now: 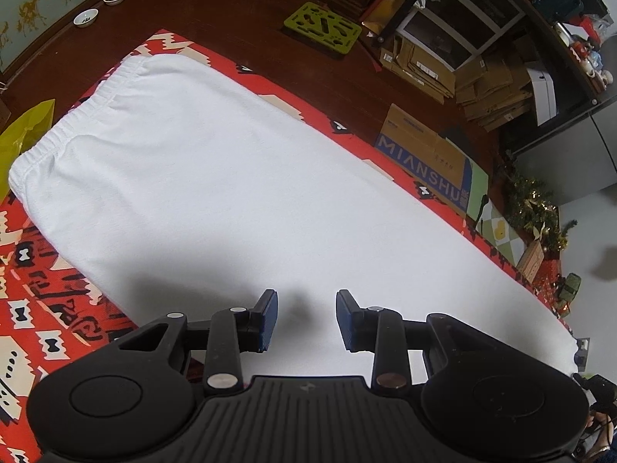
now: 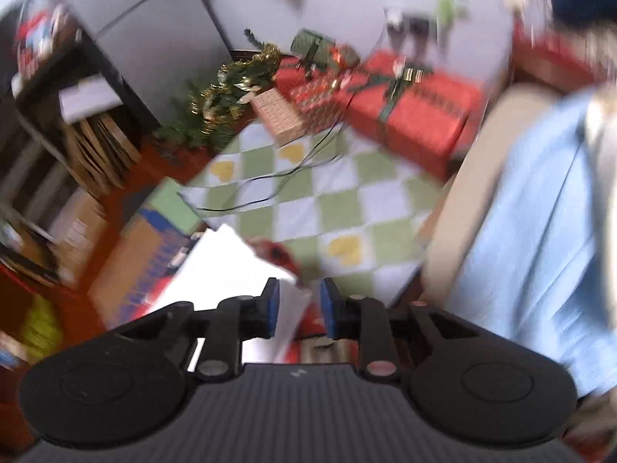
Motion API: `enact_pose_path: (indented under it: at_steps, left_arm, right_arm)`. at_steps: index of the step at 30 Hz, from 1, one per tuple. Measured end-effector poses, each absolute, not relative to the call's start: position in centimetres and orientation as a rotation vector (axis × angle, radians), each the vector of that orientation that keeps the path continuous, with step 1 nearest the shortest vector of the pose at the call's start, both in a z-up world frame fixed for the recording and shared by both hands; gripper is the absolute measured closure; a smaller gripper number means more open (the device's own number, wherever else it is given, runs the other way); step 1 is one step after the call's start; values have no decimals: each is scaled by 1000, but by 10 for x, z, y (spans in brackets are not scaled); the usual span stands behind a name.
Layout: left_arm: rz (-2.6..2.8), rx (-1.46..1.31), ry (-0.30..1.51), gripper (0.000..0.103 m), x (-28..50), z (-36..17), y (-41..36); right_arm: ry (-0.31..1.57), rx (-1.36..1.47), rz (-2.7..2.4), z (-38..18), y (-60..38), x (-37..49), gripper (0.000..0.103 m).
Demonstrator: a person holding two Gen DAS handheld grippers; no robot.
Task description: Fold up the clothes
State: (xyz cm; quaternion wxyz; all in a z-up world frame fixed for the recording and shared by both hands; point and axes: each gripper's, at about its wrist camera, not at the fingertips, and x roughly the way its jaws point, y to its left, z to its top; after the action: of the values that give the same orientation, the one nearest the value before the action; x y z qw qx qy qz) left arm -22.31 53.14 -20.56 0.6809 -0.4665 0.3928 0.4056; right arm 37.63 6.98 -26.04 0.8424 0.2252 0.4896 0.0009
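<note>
White garment (image 1: 231, 177), soft knit with a gathered elastic waistband at its far end, lies flat and smooth on a red patterned cloth (image 1: 50, 308) that borders it on both long sides. Left gripper (image 1: 306, 320) hovers over the near end, jaws wide apart, holding nothing. Right gripper (image 2: 297, 308), view blurred, jaws parted with a white cloth edge between them; grip uncertain. Checked mat (image 2: 327, 200) lies beyond.
</note>
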Motion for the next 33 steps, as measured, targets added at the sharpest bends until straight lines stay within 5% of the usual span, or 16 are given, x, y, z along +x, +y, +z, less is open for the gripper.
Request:
enact_pose_path:
  at_steps: [8, 10, 14, 23, 25, 33]
  left_arm:
    - [945, -1062, 890, 70, -235, -208, 529]
    - [949, -1062, 895, 70, -236, -209, 528]
    - [948, -1057, 900, 70, -235, -209, 525]
    - [940, -1042, 914, 70, -233, -210, 521]
    - [943, -1037, 912, 70, -233, -209, 521]
    - [964, -1043, 912, 70, -241, -210, 518]
  right_arm:
    - [1039, 700, -14, -288, 43, 369, 73]
    - [1026, 714, 7, -293, 42, 370, 93]
    - [946, 567, -45, -282, 44, 373, 103]
    - [930, 469, 87, -262, 44, 377, 89]
    - [947, 405, 161, -258, 59, 391, 74]
    - [1050, 302, 247, -257, 105, 450, 66]
